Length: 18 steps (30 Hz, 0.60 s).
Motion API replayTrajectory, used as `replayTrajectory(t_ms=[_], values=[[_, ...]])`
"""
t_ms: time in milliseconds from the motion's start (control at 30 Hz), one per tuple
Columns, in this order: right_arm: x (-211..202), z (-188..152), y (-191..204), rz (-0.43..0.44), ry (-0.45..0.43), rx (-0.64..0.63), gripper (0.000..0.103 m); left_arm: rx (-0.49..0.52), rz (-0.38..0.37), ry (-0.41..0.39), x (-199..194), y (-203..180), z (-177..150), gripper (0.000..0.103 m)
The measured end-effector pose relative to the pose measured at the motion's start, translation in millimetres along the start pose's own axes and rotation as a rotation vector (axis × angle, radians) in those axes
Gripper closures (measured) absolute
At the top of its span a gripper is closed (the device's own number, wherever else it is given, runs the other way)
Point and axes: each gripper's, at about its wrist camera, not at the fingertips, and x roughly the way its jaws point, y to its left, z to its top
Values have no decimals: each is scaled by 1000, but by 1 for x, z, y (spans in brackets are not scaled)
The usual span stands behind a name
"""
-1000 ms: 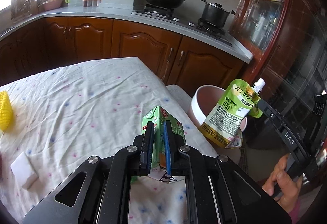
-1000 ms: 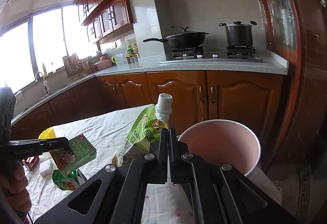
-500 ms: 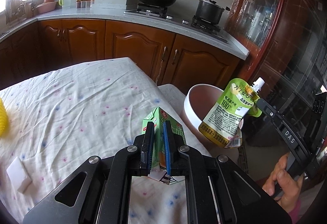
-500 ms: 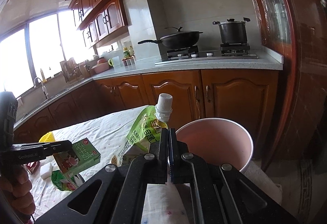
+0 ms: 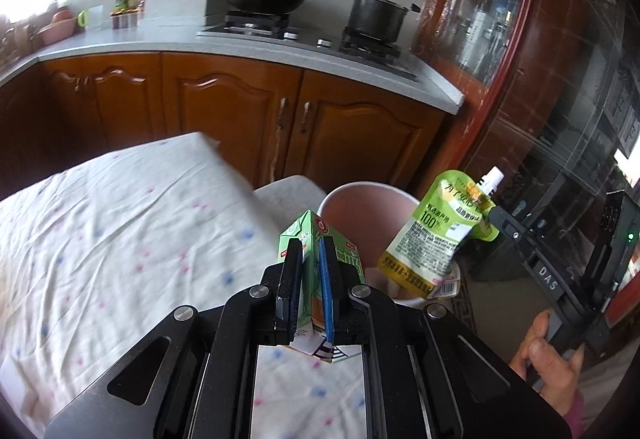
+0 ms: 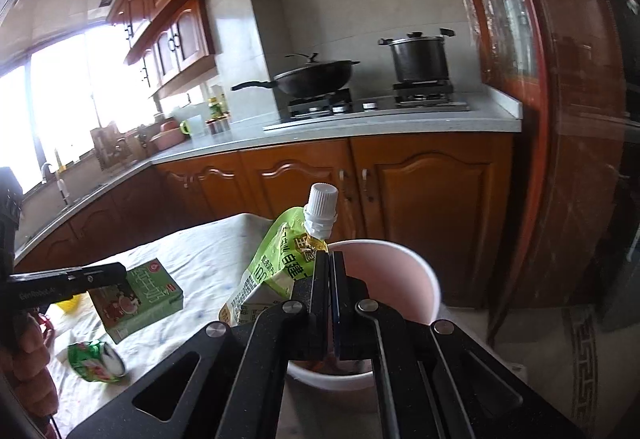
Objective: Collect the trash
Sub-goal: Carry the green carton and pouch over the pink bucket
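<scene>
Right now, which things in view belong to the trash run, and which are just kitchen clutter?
Job: green drink carton in left gripper; green spouted pouch in right gripper; pink bin; crushed green can.

Lying about: wok, stockpot, tablecloth.

Two black two-finger grippers are being counted, the left gripper and the right gripper. One green rectangular drink carton, one green spouted foil pouch with a white cap, and one crushed green can are being seen. One pink round plastic bin is being shown beside one surface covered in white dotted cloth. Two dark cooking vessels are being counted: one black wok and one black lidded pot.
</scene>
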Motion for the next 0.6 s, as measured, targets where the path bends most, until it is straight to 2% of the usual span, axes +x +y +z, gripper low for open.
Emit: replayTrajectory(t_ms=[233,600], values=[[14,8,-28,-59,14,0,102,28,-26,12,38,-28,21,95],[43,4,-40,-134,77,-81,102,33,-39,98,102,-51,21,95]])
